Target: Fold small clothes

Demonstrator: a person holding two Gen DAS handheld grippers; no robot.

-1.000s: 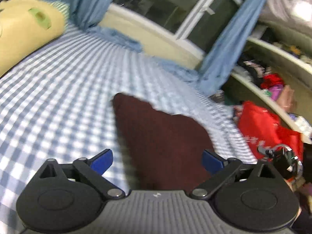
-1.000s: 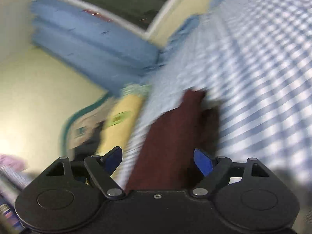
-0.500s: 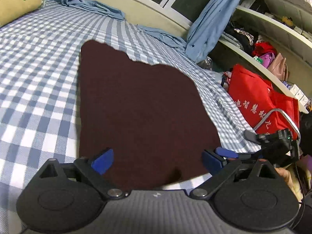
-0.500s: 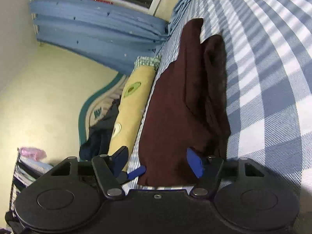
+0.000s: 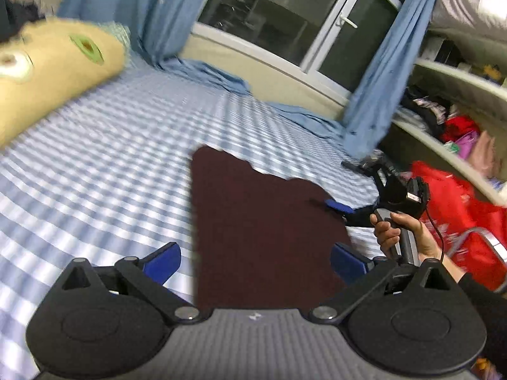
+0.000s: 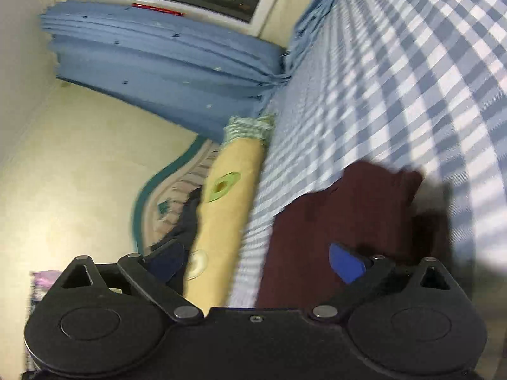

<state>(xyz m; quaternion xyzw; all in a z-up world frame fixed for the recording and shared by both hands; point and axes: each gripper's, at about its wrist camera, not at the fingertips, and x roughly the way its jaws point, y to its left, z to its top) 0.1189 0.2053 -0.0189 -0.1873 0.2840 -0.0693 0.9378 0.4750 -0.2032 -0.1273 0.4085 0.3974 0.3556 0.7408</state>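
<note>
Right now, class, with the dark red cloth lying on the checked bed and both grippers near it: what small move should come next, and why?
Probably bring the right gripper, jaws opening and empty, onto the dark red cloth's right edge. The cloth lies flat on the checked sheet; the left gripper is open and holds nothing.

Open checked sheet (image 5: 104, 171) left of garment (image 5: 263, 237), pillow (image 5: 54, 72) beyond
</note>
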